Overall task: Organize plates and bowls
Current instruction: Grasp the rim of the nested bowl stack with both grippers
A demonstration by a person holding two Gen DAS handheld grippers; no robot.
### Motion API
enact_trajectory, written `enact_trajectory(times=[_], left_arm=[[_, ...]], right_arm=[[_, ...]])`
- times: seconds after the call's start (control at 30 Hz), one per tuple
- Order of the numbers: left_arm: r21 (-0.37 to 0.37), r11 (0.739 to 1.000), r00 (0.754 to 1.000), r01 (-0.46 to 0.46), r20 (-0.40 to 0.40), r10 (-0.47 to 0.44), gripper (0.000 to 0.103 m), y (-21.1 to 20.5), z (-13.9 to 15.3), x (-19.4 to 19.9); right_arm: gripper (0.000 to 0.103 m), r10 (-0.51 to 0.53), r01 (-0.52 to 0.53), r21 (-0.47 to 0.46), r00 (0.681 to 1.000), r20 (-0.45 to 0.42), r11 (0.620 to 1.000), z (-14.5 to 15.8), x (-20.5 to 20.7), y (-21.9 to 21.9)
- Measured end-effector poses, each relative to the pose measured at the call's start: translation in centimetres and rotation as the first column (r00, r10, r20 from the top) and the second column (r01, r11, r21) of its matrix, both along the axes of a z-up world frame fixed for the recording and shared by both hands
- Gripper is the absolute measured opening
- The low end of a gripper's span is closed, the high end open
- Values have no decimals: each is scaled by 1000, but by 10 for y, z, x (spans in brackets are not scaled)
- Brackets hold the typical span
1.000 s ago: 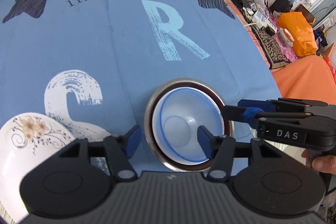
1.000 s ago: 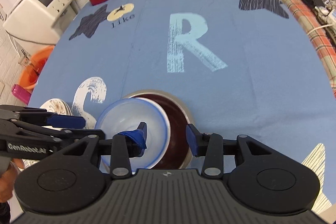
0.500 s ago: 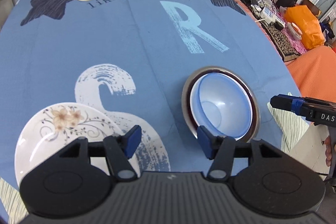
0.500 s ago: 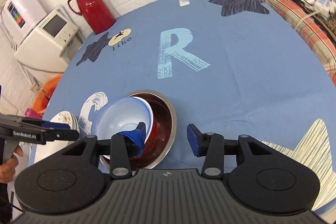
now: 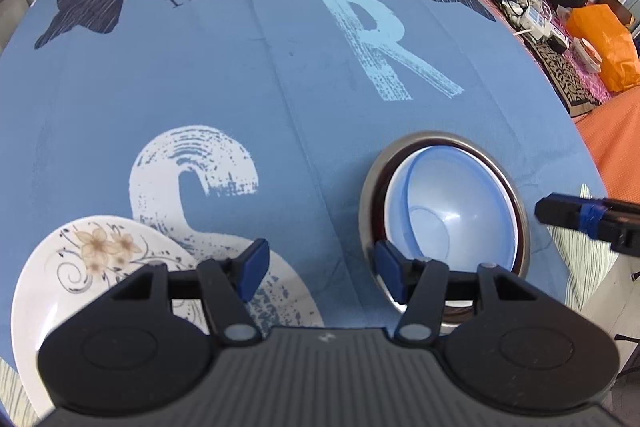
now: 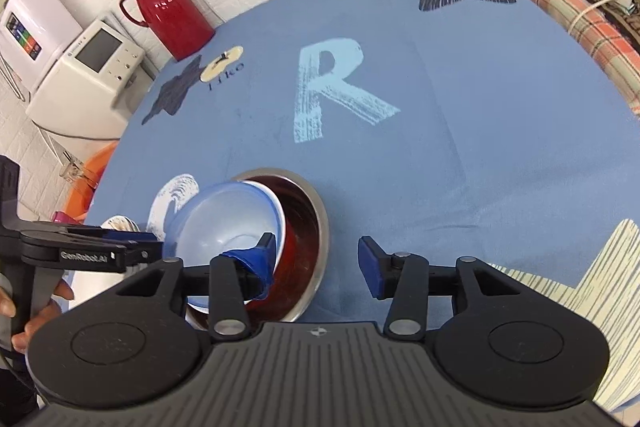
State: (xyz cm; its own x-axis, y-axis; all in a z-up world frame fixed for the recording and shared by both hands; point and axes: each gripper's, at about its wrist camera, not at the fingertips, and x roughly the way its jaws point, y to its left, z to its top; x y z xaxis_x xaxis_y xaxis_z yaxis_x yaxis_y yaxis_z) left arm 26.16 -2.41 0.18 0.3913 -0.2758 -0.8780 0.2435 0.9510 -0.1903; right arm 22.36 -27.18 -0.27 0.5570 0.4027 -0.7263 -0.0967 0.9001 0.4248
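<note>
Both claws were empty and spread wide here. The left gripper (image 5: 318,269) hung above the blue tablecloth (image 5: 240,75), its jaws parted with nothing between them, the floral plate (image 5: 80,267) just to its near left and the bowls to its right. The right gripper (image 6: 316,261) likewise stood open, gripping nothing, over the near edge of the stack.

And the stack itself: the pale blue bowl (image 5: 456,211) sat nested inside the steel bowl (image 5: 370,187), leaning toward that bowl's left wall rather than dead centre, the dark red lining showing on one side in the right wrist view. The bowls looked settled, so the step in hand was most likely the plate, which lay alone on the white printed letter at the near left of the cloth.

To do it well, the left claw would want to come in low at the plate's rim, one finger under the lip and one on top, since a flat plate on soft cloth offers little edge. A shallow pinch could slip; the cloth could bunch and drag. The far red thermos (image 6: 168,15) stood well apart, no obstacle at all.
</note>
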Motion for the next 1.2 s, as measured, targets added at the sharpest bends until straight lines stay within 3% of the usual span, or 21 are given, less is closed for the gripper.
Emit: enact_trajectory(times=[0.17, 0.3, 0.53, 0.77, 0.93, 1.1, 1.2], left_arm=[[-2, 1000, 1000, 4, -4, -4, 59, -4, -5, 6], [3, 1000, 1000, 3, -6, -3, 59, -6, -7, 8], [-18, 1000, 999, 8, -44, -8, 59, -6, -20, 14], [-49, 999, 999, 12, -43, -14, 60, -1, -24, 14], [-61, 998, 999, -3, -40, 0, 60, 2, -24, 13], [-62, 998, 999, -8, -36, 6, 59, 2, -23, 10], [-80, 997, 999, -11, -43, 7, 53, 3, -23, 9]], right_arm=[[31, 38, -39, -59, 999, -18, 997, -5, 5, 6], [31, 76, -83, -197, 996, -43, 977, -3, 12, 14], [32, 89, -110, -238, 991, -101, 965, -16, 24, 28], [38, 19, -40, -150, 990, -143, 988, -29, 26, 17], [42, 23, -51, -216, 991, -132, 975, -26, 24, 26], [43, 7, -36, -217, 991, -133, 975, -26, 24, 25], [28, 32, -53, -179, 993, -117, 982, -26, 23, 24]])
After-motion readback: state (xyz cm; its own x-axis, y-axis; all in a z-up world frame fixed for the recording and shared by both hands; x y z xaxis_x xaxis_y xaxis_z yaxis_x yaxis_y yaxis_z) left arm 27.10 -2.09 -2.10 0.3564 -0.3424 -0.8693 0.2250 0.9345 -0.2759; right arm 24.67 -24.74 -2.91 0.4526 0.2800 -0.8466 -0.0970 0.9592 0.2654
